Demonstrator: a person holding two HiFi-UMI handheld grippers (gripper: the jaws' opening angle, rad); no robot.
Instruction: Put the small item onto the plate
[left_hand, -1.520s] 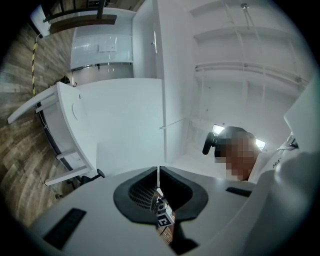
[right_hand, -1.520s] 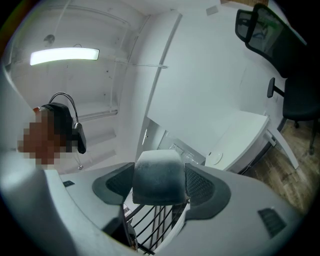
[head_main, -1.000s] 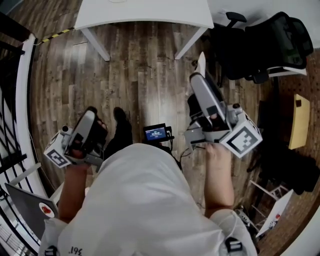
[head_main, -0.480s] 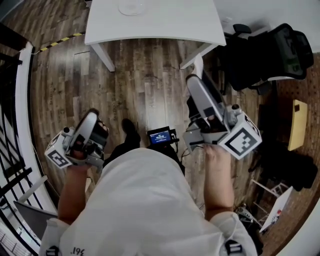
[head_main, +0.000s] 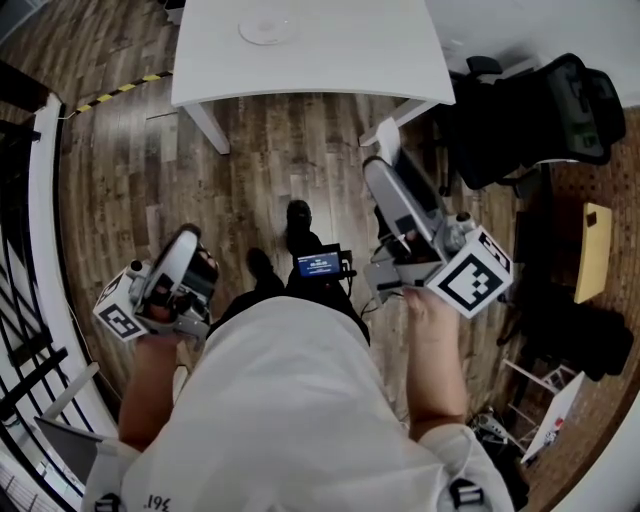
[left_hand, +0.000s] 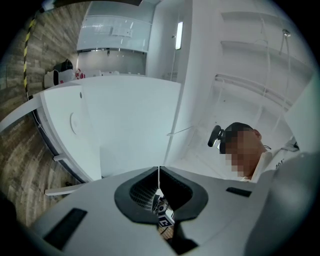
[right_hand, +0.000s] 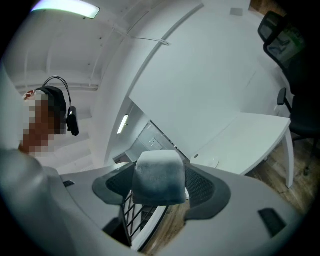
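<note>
Right tongs (right_hand: 161, 192) pinch pale grey block (right_hand: 159, 172); left tongs (left_hand: 159, 176) pressed together, empty. Plate (head_main: 265, 31) on counter (head_main: 350, 60), well apart. I have carry and placement left.

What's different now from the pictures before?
The person walked toward the table. It slid further into the head view, so the plate on it now shows whole, and a shoe stepped forward. Nothing was taken or let go. The right gripper still carries the block in its jaws, and the left gripper stays low, its jaws together.
</note>
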